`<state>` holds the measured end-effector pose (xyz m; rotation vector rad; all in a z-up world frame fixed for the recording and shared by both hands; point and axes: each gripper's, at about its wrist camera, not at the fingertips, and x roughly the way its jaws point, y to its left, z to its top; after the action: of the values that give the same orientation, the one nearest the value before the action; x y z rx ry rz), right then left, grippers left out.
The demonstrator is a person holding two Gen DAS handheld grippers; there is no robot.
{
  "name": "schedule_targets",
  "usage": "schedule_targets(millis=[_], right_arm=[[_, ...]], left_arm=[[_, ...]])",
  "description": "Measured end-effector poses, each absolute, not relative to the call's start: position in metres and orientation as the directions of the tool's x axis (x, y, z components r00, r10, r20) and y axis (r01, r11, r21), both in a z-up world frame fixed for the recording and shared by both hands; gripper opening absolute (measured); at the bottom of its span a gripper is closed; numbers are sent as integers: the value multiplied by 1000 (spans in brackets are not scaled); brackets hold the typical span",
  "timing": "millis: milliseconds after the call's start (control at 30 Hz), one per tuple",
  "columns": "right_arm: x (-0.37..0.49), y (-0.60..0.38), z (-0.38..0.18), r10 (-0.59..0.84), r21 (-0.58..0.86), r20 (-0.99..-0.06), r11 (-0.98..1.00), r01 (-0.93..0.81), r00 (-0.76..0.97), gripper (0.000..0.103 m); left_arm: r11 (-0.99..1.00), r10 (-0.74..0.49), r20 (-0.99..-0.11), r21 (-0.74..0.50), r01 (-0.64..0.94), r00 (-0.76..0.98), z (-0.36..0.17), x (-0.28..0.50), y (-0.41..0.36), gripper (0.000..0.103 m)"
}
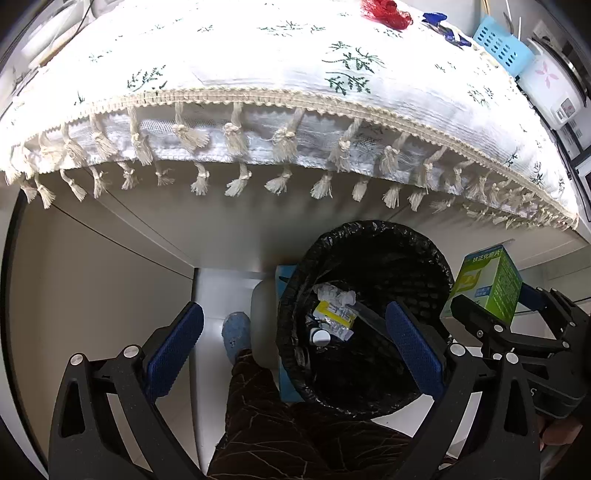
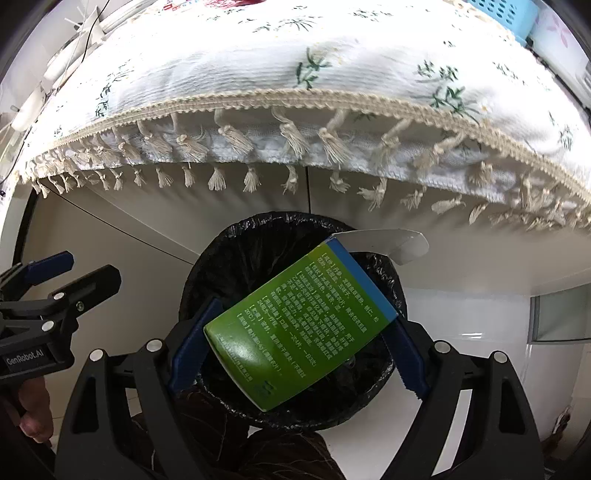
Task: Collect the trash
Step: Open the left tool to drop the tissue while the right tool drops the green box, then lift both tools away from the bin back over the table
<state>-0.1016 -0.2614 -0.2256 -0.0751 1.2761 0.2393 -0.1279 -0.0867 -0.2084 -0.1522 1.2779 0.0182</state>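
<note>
My right gripper (image 2: 299,350) is shut on a green medicine box (image 2: 295,325) with its white end flap open, and holds it tilted right over the black-lined trash bin (image 2: 258,229). In the left wrist view the same box (image 1: 487,284) hangs by the bin's right rim (image 1: 369,229), with the right gripper (image 1: 517,317) behind it. Inside the bin lie crumpled paper (image 1: 340,295), a yellow packet (image 1: 332,314) and a white cap (image 1: 320,336). My left gripper (image 1: 295,349) stands open and holds nothing, to the left of the bin; it also shows at the left edge as the left gripper (image 2: 55,280).
A table under a white floral tablecloth (image 1: 258,74) with tassels overhangs the bin. On it lie a red mesh bag (image 1: 386,13) and a light blue basket (image 1: 498,46), beside a white cooker (image 1: 550,85). A person's leg (image 1: 266,417) and blue slipper (image 1: 236,332) stand left of the bin.
</note>
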Motion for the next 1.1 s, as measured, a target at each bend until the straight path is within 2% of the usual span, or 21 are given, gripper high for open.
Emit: schedule_targets(millis=[167, 267, 367, 667, 1100], right_arm=[[-98, -260, -219, 117, 57, -954, 975, -217, 276, 83], [-99, -263, -205, 115, 50, -946, 975, -216, 303, 92], [-100, -267, -192, 113, 42, -938, 976, -216, 327, 95], [-98, -275, -167, 101, 23, -928, 976, -215, 359, 95], [-85, -278, -101, 104, 4, -875, 978, -208, 473, 95]], left_arm=[[990, -67, -954, -99, -96, 292, -206, -126, -87, 97], [990, -72, -953, -104, -95, 295, -199, -124, -87, 97], [990, -76, -949, -109, -90, 306, -189, -120, -87, 97], [989, -80, -942, -115, -89, 327, -162, -114, -86, 97], [988, -71, -920, -117, -97, 387, -118, -98, -74, 97]])
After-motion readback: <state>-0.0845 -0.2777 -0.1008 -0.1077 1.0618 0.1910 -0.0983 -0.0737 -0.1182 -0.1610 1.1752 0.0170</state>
